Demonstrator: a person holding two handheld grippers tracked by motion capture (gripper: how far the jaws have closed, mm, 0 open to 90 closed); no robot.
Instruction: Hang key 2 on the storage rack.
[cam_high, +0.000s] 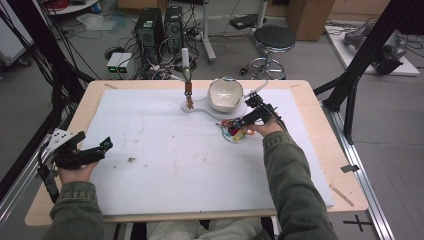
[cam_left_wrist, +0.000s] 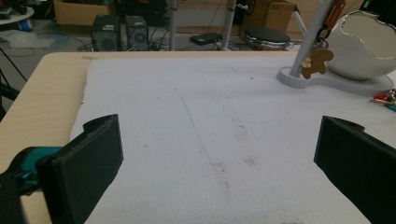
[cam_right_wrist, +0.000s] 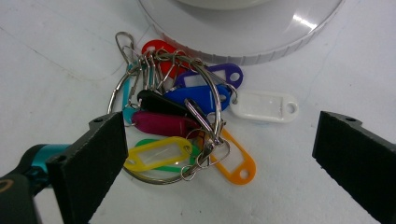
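Note:
A metal ring of several coloured key tags lies on the white mat just in front of a round white base. In the high view the key tags sit right of centre. My right gripper hovers over them, open, its jaws on either side of the bunch without touching it. The right gripper reaches in from the right. A white stand holds a brown gingerbread-shaped keychain beside a white egg-shaped bowl. My left gripper rests open at the mat's left edge, its jaws wide apart with nothing between them.
The white mat covers most of the wooden table. A black stool, computer towers and cables stand on the floor beyond the far edge. Black frame posts rise at the right.

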